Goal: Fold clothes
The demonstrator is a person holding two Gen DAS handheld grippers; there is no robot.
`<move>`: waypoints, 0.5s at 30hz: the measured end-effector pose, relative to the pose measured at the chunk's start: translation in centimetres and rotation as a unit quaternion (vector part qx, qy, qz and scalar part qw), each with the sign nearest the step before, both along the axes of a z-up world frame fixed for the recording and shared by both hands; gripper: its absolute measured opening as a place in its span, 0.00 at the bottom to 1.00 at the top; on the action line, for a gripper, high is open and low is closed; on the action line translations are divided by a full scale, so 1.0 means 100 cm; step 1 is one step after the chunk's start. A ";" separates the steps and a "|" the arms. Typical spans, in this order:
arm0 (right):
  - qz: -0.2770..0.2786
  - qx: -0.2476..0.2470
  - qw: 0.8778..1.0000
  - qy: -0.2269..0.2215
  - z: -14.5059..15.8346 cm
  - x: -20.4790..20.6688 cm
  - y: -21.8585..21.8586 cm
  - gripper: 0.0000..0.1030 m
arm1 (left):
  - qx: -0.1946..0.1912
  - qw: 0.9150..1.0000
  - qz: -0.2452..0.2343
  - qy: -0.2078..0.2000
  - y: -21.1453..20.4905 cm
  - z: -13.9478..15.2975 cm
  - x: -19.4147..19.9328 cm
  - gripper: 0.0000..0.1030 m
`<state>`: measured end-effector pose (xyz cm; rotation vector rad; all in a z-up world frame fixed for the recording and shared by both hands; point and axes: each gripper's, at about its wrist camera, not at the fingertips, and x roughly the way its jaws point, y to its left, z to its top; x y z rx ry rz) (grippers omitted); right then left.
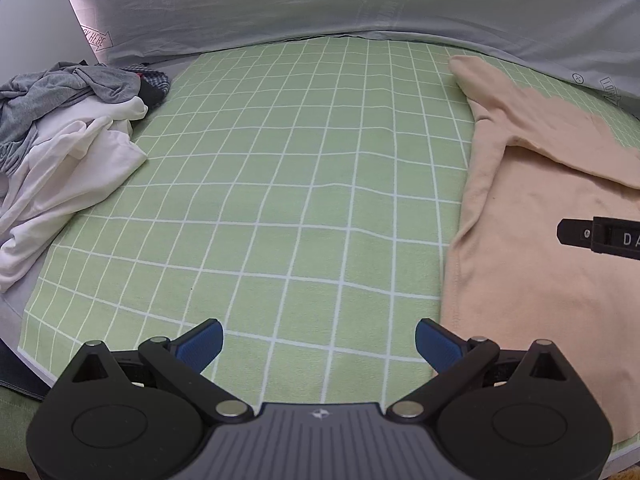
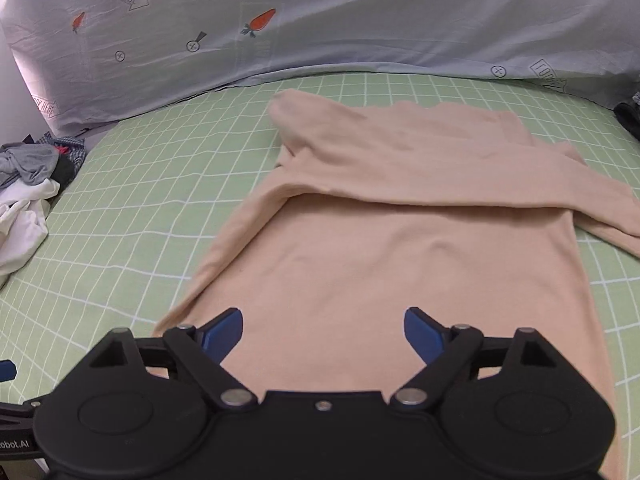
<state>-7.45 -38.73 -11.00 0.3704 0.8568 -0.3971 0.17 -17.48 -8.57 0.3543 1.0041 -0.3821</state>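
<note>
Both pairs of blue-padded fingers stand wide apart with nothing between them: the left gripper [image 1: 319,344] hangs over bare sheet, the right gripper [image 2: 323,334] over the lower body of the shirt, and neither has hold of any cloth.

Under everything lies the green checked sheet [image 1: 288,184], white grid lines running across the bed. Along its far edge lies a pale grey quilt [image 2: 320,28] printed with carrots and arrow signs.

The beige long-sleeved shirt [image 2: 400,264] is spread flat on the sheet, to the right of the left gripper, with one sleeve folded across its chest towards the right edge of the right wrist view.

A heap of unfolded clothes [image 1: 68,128], white under grey, sits well apart at the left. Something dark at the right edge [image 2: 630,118] may be more clothing; it is too cut off to say.
</note>
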 end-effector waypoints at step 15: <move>-0.002 0.014 1.000 0.021 -0.012 0.048 0.099 0.30 | 0.021 0.999 -0.048 -0.006 0.082 -0.007 0.034 0.98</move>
